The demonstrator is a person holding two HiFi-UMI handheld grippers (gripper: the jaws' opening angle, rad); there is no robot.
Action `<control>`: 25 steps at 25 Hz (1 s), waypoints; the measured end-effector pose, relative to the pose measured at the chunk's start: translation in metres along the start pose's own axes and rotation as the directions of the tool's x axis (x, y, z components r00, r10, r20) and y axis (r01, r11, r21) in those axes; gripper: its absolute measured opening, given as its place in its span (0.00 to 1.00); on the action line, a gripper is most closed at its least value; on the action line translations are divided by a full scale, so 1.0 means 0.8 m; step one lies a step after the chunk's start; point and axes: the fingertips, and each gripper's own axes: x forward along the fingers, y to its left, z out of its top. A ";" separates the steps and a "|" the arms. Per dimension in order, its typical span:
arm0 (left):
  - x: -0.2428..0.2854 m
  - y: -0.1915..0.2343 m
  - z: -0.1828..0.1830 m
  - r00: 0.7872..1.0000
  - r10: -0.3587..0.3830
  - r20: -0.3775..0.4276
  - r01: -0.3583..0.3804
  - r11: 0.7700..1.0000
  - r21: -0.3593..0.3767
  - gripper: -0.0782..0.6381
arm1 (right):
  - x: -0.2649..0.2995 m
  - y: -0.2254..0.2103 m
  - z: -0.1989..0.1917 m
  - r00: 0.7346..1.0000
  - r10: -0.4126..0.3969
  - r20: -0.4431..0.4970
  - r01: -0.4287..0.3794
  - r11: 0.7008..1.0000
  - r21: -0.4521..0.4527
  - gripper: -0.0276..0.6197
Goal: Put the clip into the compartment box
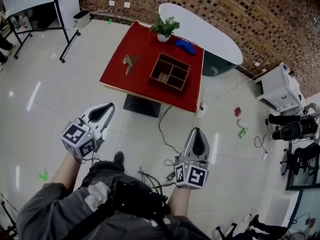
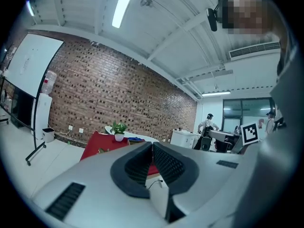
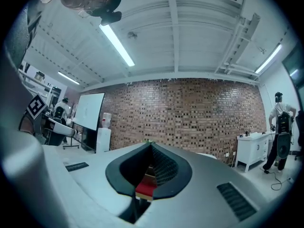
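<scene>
**A:** What could go wrong from where you stand?

**B:** Mostly the approach. The clip [image 1: 130, 61] lies on the red table [image 1: 145, 44], to the left of the compartment box [image 1: 176, 59] and apart from it. I'm well short of the box on its near side, with both claws out over the floor. A cable [image 1: 162, 134] trails across the floor between the box and me, and I could catch a foot on it as I walk in.

**A:** And at the table?

**B:** The clip looks small and uneven, and it sits nearer the table's left edge than the box does. If I come in low or from the box side, I'd guess I could nudge it off that edge. A poor pinch might let it drop short of the box. The plant [image 1: 164, 29] stands beyond the box, so a long reach could knock it.

**A:** How are your claws set?

**B:** My left claw [image 1: 109, 106] has its jaws closed to a sliver, with the tips meeting. Nothing is between them. In its own view I only see the table far off past the tips. My right claw [image 1: 196, 130] is the same, with its tips together and nothing held or touched.

**A:** So that's a risk too?

**B:** Yes. Whichever claw I use has to open before it reaches the clip. If it arrives pinched like this, I'd only shove the clip away from the box.
</scene>
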 end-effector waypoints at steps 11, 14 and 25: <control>0.111 0.139 0.021 1.000 -0.007 -0.028 0.006 1.000 -0.029 0.17 | 0.146 0.016 -0.007 0.998 -0.036 -0.050 0.036 0.999 -0.004 0.07; 0.136 0.155 0.008 0.999 0.005 -0.052 -0.007 0.999 -0.036 0.17 | 0.163 0.005 -0.025 0.997 -0.044 -0.070 0.043 0.999 -0.010 0.07; 0.262 0.204 -0.019 0.991 0.047 -0.127 -0.047 0.999 -0.002 0.27 | 0.300 -0.078 -0.062 0.999 -0.015 -0.040 0.015 1.000 0.015 0.07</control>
